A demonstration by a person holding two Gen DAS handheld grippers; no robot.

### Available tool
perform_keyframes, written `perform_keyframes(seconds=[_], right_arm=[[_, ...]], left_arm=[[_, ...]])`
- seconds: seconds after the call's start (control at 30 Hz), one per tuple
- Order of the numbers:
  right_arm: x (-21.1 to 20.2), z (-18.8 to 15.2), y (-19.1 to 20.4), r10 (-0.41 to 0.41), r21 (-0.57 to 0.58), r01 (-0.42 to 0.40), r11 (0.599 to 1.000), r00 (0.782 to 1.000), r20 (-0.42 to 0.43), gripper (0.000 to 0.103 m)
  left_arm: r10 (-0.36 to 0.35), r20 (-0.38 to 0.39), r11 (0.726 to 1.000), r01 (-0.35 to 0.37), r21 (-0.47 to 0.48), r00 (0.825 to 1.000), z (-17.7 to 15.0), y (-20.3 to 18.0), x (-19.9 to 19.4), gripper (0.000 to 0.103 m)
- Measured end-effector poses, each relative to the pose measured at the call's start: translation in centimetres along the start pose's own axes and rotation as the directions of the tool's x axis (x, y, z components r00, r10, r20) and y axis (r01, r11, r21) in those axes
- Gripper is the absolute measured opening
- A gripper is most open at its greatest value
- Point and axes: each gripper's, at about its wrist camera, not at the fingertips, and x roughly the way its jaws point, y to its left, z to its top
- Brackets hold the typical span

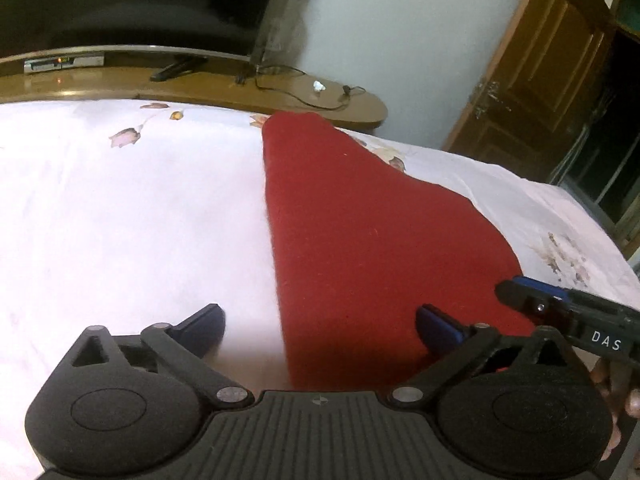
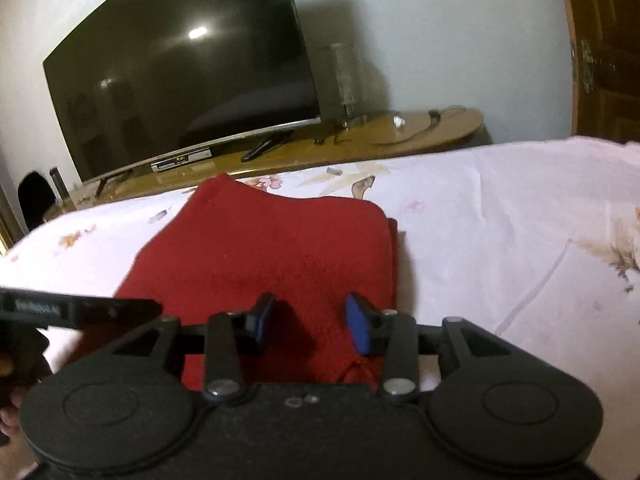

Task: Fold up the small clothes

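Observation:
A dark red knitted garment (image 1: 360, 232) lies flat, folded into a narrow shape, on a white floral bedsheet (image 1: 120, 208). It also shows in the right wrist view (image 2: 272, 248). My left gripper (image 1: 320, 324) is open over the garment's near left edge, one finger on the sheet side, one over the cloth. My right gripper (image 2: 310, 322) is open and empty above the garment's near end. The right gripper's tip (image 1: 520, 292) shows at the garment's right edge in the left wrist view.
A wooden TV stand (image 2: 400, 140) runs along the far edge of the bed with a large dark television (image 2: 180, 68), a set-top box (image 2: 180, 160), a glass vase (image 2: 344, 76) and cables. A wooden door (image 1: 540, 72) stands at the right.

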Motion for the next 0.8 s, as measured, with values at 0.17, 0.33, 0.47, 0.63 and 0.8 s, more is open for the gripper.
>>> perform_keyframes(seconds=[0.17, 0.33, 0.47, 0.63, 0.8], right_arm=[[-1.4, 0.7, 0.8, -0.018, -0.017, 0.019, 1.000, 1.000, 0.013, 0.038], [-0.8, 0.9, 0.4, -0.072, -0.021, 0.072, 0.997, 0.997, 0.002, 0.054], [1.4, 0.0, -4.1, -0.013, 0.240, 0.038, 0.970, 0.994, -0.104, 0.084], [-1.1, 0.0, -5.7, 0.090, 0.336, -0.068, 0.940, 0.995, -0.051, 0.061], [-1.8, -1.0, -9.5, 0.283, 0.519, -0.202, 0.830, 0.956, -0.079, 0.076]], left_arm=[[-0.006, -0.002, 1.000, 0.006, 0.003, 1.000, 0.0, 0.0, 0.1, 0.103], [-0.004, -0.004, 1.000, 0.004, 0.002, 1.000, 0.1, -0.2, 0.3, 0.103], [-0.008, -0.016, 1.000, 0.009, 0.006, 1.000, 0.5, -0.2, 0.4, 0.103], [0.029, -0.013, 0.999, -0.029, 0.033, 0.999, 0.9, -0.5, -0.8, 0.103], [-0.163, -0.088, 0.985, 0.156, -0.079, 0.983, 1.1, 1.2, -0.9, 0.102]])
